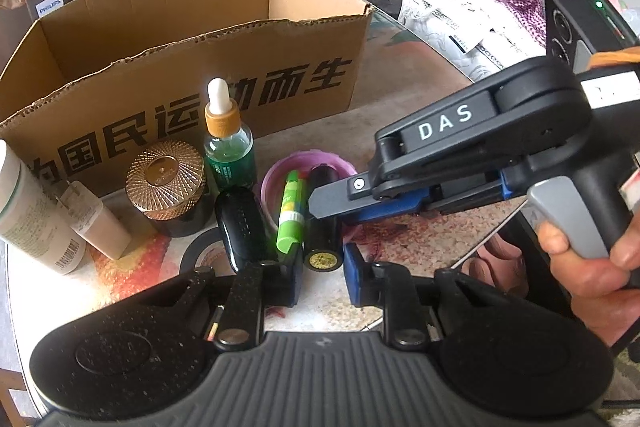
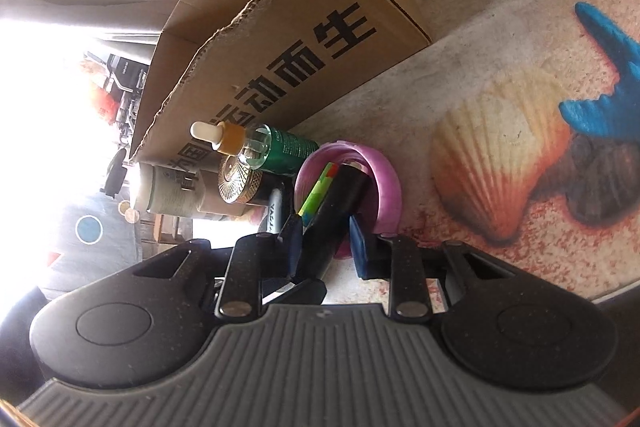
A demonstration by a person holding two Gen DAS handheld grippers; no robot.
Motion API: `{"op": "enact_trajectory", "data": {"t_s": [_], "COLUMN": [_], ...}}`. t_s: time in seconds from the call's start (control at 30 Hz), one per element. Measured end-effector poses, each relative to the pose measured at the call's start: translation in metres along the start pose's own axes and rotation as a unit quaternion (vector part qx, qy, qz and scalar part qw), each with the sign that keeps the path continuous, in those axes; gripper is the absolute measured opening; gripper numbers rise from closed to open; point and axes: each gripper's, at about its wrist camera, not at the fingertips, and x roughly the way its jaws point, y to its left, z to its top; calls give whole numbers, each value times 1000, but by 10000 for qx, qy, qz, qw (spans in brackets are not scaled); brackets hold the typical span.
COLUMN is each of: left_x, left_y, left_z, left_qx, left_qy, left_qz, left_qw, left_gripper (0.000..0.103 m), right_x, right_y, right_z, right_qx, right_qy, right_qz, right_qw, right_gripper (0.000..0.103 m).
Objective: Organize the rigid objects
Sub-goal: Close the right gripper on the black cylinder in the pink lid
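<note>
A black tube [image 1: 322,227] and a green glue stick [image 1: 290,215] lie side by side with their far ends in a purple cup [image 1: 336,163] tipped on its side. My left gripper [image 1: 322,269] is shut on the tube's near end, which has a yellow label. My right gripper [image 1: 332,211] comes in from the right and is shut across the tube's middle. In the right wrist view the black tube [image 2: 332,223] sits between the pads of my right gripper [image 2: 326,241], and the glue stick [image 2: 316,195] and purple cup [image 2: 384,187] lie just beyond.
An open cardboard box [image 1: 160,27] stands behind the items. To the left are a green dropper bottle [image 1: 230,147], a gold-lidded jar [image 1: 168,187], a black case [image 1: 242,223], a tape roll [image 1: 196,255] and two white tubes [image 1: 32,211]. A hand [image 1: 592,267] holds the right gripper.
</note>
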Motion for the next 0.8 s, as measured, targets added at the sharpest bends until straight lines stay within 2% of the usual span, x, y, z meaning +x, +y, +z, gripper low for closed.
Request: {"op": "enact_trajectory", "data": {"t_s": [0.2,0.33,0.5,0.7,0.8], "left_x": [-5,-11,-20,-29,-29], "left_y": [1,-1,-2,1,3], "left_z": [0,0,-3,-5,-9], "left_qx": [-14,8,-34,-199,-268], "left_qy": [-122,-191,-310,-379,-329], "left_qz": [64,82,51,-133,-206], "left_qw": [9999,9998,9995,9990,9989], "left_gripper": [22,22,22,22,22], "right_x": [-5,-9,-13,-15,-13], "right_y": [-13,-21,-33,-41,-45], "right_z": [-1,-5,-10,-15,-18], "right_qx": [390,647,1128,1403,1546], "right_qy": [2,30,137,179,203], "right_qz": [408,631,982,1125,1199], "right_qw": [9984,9959,9887,9835,9805], "right_gripper": [12,12,16,32,32]}}
